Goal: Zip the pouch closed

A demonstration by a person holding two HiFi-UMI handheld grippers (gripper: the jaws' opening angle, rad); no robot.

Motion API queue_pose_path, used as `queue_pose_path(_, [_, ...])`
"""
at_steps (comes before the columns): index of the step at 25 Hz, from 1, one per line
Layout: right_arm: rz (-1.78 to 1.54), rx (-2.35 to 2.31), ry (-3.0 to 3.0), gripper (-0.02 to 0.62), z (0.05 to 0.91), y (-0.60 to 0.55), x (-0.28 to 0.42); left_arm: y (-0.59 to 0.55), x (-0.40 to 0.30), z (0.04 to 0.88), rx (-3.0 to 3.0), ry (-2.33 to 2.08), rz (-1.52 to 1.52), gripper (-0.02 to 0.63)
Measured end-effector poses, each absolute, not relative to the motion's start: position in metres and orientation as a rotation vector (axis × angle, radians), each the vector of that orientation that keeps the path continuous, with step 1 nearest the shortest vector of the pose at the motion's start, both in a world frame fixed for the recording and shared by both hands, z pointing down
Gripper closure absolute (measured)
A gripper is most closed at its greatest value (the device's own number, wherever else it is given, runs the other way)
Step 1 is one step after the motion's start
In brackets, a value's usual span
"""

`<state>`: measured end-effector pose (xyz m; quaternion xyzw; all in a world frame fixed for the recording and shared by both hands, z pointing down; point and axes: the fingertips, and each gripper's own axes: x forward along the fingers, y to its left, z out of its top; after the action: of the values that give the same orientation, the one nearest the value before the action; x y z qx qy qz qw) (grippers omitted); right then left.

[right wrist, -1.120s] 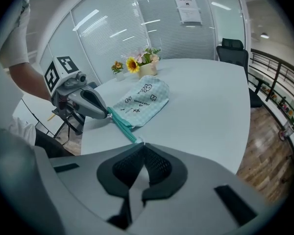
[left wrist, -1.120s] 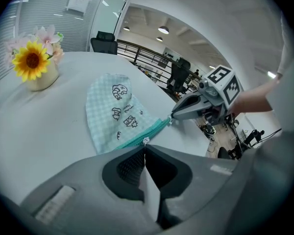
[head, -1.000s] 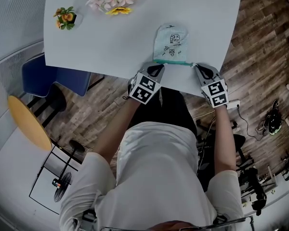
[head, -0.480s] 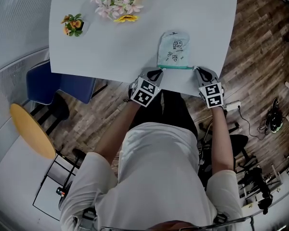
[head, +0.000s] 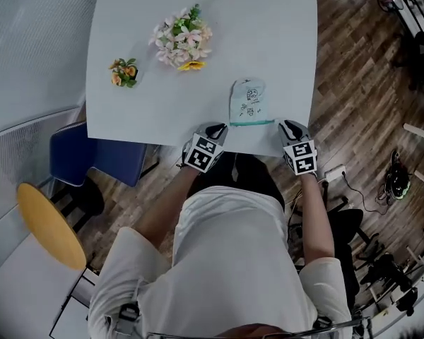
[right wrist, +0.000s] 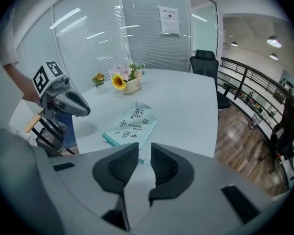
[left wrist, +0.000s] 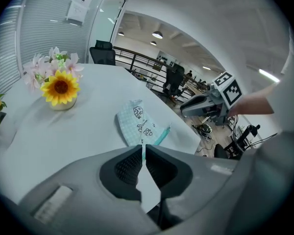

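Note:
A pale green pouch [head: 248, 102] printed with small cartoons lies flat on the white table [head: 162, 115], its teal zipper edge [head: 251, 123] facing me. In the head view my left gripper [head: 215, 128] sits just left of that edge and my right gripper [head: 287, 126] just right of it, both over the table's near rim and apart from the pouch. The left gripper view has the pouch [left wrist: 137, 123] beyond the left gripper [left wrist: 143, 148], whose jaws are shut on nothing. In the right gripper view the pouch [right wrist: 132, 122] lies ahead of the right gripper [right wrist: 144, 151], also shut and empty.
A vase of pink flowers and a sunflower [head: 181, 39] and a small orange-flowered pot [head: 124, 73] stand farther back on the table. A blue chair [head: 74, 162] and a round yellow stool [head: 49, 224] are at the left, on the wooden floor.
Both grippers have drawn a little back from the ends of the pouch's zipper edge. The head view has pulled away, so more of the table shows.

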<state>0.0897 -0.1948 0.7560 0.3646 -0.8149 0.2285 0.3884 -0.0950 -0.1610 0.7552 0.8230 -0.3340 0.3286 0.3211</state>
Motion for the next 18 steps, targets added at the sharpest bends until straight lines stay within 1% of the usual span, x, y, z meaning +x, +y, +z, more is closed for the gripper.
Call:
queue_pose_path(7, [0.572,1.043,-2.091,0.535,0.688,-0.191,0.08,-0.161,-0.115,0.701,2.187,-0.898,0.82,0.584])
queue_pose_path(10, [0.616,1.113,-2.123,0.562,0.659,-0.188,0.076,-0.157,-0.113,0.68,2.221,-0.892,0.814,0.584])
queue_pose_path(18, [0.579,1.188,-2.242,0.571,0.578,-0.163,0.082,-0.153,-0.093,0.6,2.333,-0.932,0.667,0.584])
